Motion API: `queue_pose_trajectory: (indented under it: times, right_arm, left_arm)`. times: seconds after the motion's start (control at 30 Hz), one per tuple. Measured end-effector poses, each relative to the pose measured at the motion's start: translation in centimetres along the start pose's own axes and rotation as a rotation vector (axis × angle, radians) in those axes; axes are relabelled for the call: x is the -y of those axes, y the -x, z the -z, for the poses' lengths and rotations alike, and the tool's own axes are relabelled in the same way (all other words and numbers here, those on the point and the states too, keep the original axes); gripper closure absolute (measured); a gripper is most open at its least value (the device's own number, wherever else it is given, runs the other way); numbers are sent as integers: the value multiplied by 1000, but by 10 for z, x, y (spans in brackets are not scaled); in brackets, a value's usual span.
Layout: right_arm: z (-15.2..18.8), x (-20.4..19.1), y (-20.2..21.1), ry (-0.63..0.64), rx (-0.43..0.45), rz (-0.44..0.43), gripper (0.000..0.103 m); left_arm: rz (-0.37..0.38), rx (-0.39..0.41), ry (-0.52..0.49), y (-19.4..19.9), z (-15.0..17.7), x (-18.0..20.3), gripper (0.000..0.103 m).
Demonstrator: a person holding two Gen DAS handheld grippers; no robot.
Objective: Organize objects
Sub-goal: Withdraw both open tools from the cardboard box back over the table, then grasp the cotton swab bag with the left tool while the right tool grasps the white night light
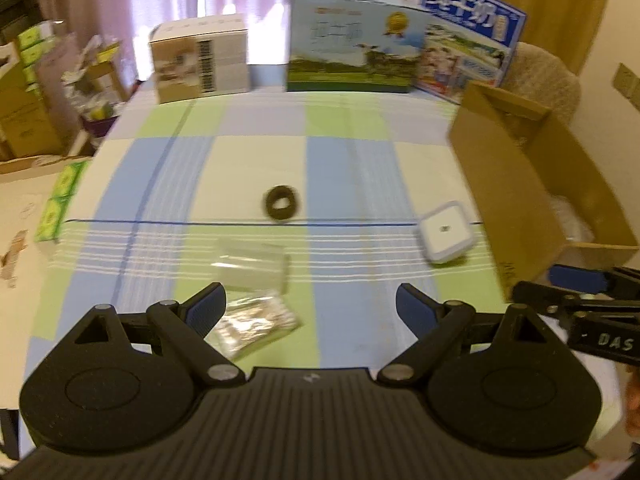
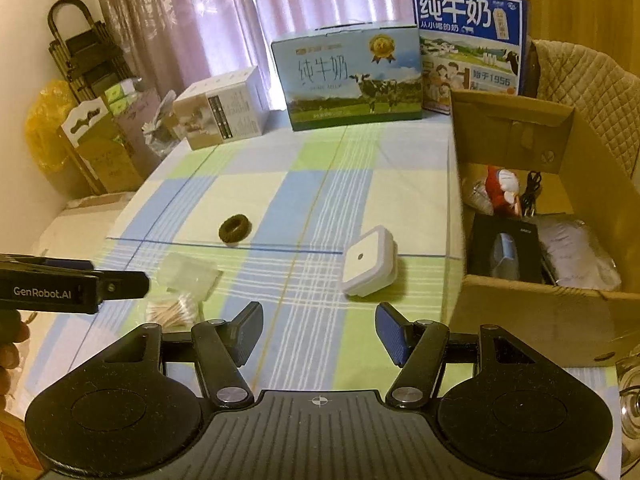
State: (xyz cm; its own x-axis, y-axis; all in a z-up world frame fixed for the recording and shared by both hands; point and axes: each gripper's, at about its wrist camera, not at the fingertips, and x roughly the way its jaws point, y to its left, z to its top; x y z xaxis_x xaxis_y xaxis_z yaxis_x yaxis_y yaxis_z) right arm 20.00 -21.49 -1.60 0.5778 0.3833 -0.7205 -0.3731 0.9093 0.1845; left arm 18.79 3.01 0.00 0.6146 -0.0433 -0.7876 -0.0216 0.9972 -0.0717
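1. Checked cloth in pale blue, green and cream covers the counter [image 2: 320, 184], smooth and flat, with thin white stripes near the front.
2. A brown corrugated cardboard box [image 2: 516, 320] stands open at the counter's right edge. Inside it lie a black boxed item with a grey-blue shape on top [image 2: 506, 250], a crinkly clear bag of something grey [image 2: 576, 252], a red and white toy figure [image 2: 502, 190] and a coiled black cable [image 2: 530, 194].
3. Left of the cardboard box, on the cloth, sits a white square case with rounded corners [image 2: 370, 266], tilted, a small dark dot at its centre.
4. Further left of the cardboard box lies a dark, fuzzy ring [image 2: 235, 230], flat on the cloth.
5. Further still from the cardboard box, by the counter's left side, a clear plastic box [image 2: 188, 274] lies just behind a see-through pack of cotton swabs [image 2: 174, 312].
6. Well behind the cardboard box stand two printed milk cartons [image 2: 346, 78] and a beige printed box [image 2: 222, 108], all glossy card.
7. The left gripper [image 1: 310, 308] hovers over the swab pack, jaws spread wide and empty.
8. The right gripper [image 2: 319, 332] hangs just left of the cardboard box, jaws released, nothing between them.
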Motion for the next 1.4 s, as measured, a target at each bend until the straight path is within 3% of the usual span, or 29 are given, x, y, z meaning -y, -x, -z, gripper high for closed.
queue_pose_trajectory:
  times: [0.5,0.83,1.1,1.27,1.4]
  right_arm:
    - [10,-9,-46,0,-65,93,44]
    - [5,-2,-59,-22,-91,107,44]
    - [-1,6,-66,-39,-96,123,44]
    - [-6,7,-71,-36,-86,127,44]
    - [-9,4,-77,-15,-67,148,44]
  left_arm:
    - [-44,-71,29,-39,22,-43,13]
    - [-37,-214,207,-90,27,-58,12]
    - [-69,-259,292,-121,21,-56,10]
    - [-99,-233,228,-129,17,-48,11]
    - [-133,-196,94,-128,22,-40,25]
